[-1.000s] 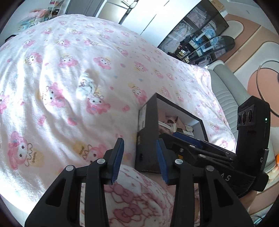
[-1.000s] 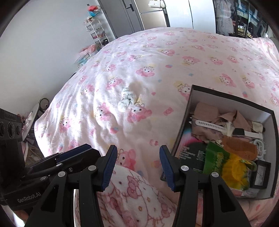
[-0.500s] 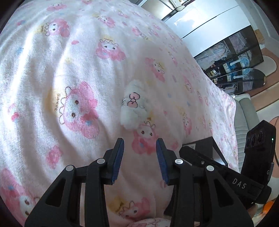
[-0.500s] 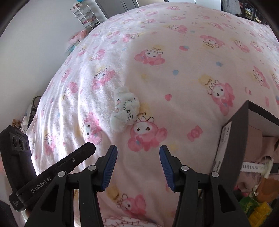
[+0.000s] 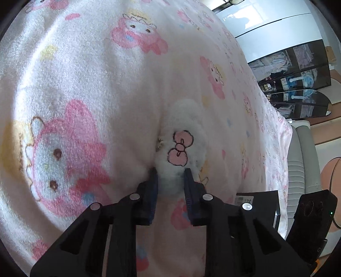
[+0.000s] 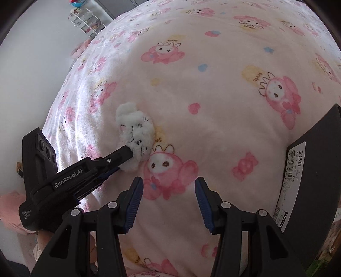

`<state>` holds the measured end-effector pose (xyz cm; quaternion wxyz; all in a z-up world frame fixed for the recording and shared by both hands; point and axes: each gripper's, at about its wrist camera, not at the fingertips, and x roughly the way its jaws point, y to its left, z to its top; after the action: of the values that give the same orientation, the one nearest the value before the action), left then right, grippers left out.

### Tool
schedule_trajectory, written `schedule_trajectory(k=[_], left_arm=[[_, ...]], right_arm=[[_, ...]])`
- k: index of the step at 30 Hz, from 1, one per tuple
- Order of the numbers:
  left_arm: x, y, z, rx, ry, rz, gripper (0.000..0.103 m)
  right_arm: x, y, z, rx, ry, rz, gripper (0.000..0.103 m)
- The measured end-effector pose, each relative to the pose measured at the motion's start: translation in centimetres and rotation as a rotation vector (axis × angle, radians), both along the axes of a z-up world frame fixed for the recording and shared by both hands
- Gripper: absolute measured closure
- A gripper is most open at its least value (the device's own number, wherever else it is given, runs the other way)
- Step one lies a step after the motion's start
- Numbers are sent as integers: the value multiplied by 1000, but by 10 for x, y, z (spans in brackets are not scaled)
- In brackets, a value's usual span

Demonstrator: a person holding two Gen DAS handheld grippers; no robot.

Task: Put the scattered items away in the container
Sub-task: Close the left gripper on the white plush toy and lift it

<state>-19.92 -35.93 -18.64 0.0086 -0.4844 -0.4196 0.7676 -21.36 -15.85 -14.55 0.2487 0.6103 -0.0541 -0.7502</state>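
A small white plush cat with a pink bow (image 5: 185, 132) lies on the pink cartoon-print blanket (image 5: 85, 85). My left gripper (image 5: 170, 172) points down at it, and its closing jaws pinch the plush's near end between the blue pads. In the right wrist view the same plush (image 6: 136, 130) shows its whiskered face, with the left gripper (image 6: 127, 157) reaching into its lower edge. My right gripper (image 6: 168, 185) hovers open over the blanket (image 6: 213, 85), right of the plush, with nothing between its fingers. The black box (image 6: 315, 170) stands at the right edge, its contents mostly out of view.
A corner of the black box (image 5: 257, 198) shows beside the right gripper's body (image 5: 313, 223). A grey sofa (image 5: 304, 159) and dark glass cabinets (image 5: 298, 64) lie beyond the bed. A white rack (image 6: 87, 19) stands against the far wall.
My left gripper dropped onto the white plush and its jaws narrowed around it. The right gripper sank closer to the blanket, so the box slid to the right edge of its view.
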Motion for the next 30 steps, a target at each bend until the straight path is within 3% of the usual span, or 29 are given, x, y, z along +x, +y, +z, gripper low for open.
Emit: schedule_trajectory(k=[2, 6, 8, 9, 14, 17, 21, 25, 30], left_arm=[[12, 6, 9, 7, -2, -1, 85], [50, 20, 18, 118, -49, 3, 84], [64, 22, 15, 176, -73, 1, 69], [68, 22, 13, 198, -71, -7, 57], [76, 2, 7, 122, -96, 75, 56], [78, -6, -3, 86, -111, 138, 73], [69, 5, -7, 95, -127, 73, 80], [66, 25, -1, 190, -97, -49, 81], [67, 17, 20, 35, -48, -24, 71]], right_arm=[[4, 3, 2, -10, 1, -9, 57], [19, 11, 8, -52, -10, -13, 57], [28, 16, 9, -65, -19, -17, 57], [32, 16, 8, -68, -25, -18, 56], [39, 12, -10, -48, -94, 1, 56], [44, 4, -17, -55, -147, 64, 56], [50, -3, -11, -22, -94, 107, 56], [45, 1, -18, -3, -104, 77, 56], [44, 15, -10, -33, -79, -4, 56]])
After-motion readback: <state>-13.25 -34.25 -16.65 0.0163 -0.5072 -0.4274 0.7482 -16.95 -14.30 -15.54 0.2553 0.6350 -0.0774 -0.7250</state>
